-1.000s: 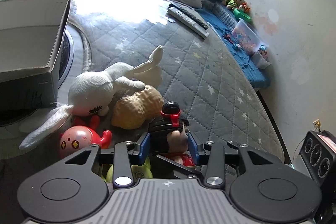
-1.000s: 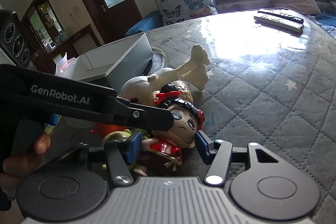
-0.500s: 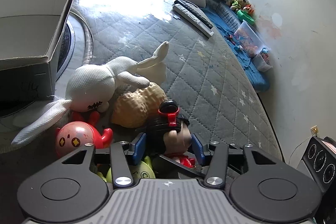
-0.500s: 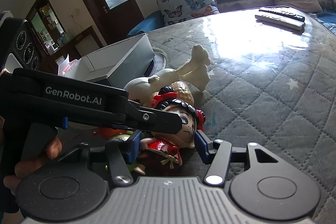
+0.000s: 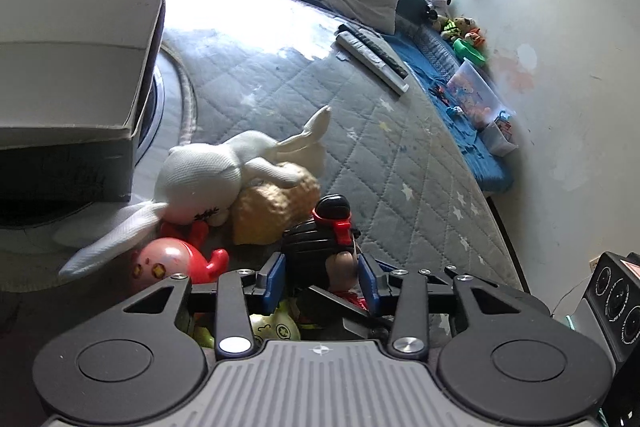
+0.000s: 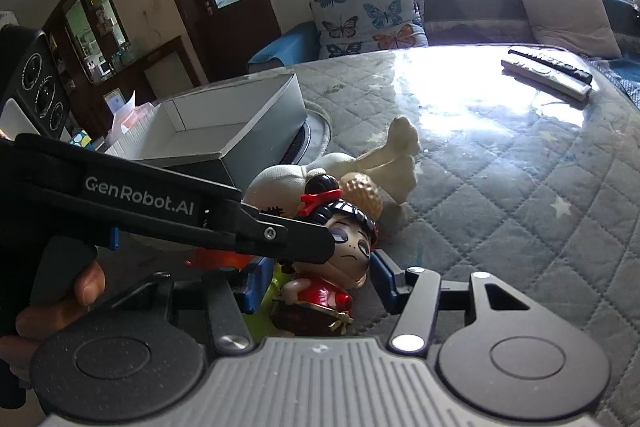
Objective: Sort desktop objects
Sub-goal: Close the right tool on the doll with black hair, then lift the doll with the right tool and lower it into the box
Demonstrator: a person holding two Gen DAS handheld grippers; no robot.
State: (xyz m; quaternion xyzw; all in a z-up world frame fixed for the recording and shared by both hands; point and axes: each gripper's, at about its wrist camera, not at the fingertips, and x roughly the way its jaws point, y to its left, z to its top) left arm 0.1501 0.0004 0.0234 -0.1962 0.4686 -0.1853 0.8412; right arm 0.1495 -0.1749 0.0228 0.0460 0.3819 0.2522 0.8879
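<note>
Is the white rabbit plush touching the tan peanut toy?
Touching. In the left wrist view the white rabbit plush lies against the tan peanut toy, one limb draped over its top, no gap visible.

Left gripper [image 5: 322,281]: held low and level, its blue-padded fingers [image 5: 274,279] close against both sides of a doll's head, clamped on it.
Left gripper seen from the right wrist view [image 6: 304,247]: its black arm reached in from the left, tip at the doll's face.
Left hand [image 6: 60,307]: wrapped around the handle, fingertips showing.
Right gripper [image 6: 316,281]: low, jaws spread wide on either side of the doll's body, not touching it.
</note>
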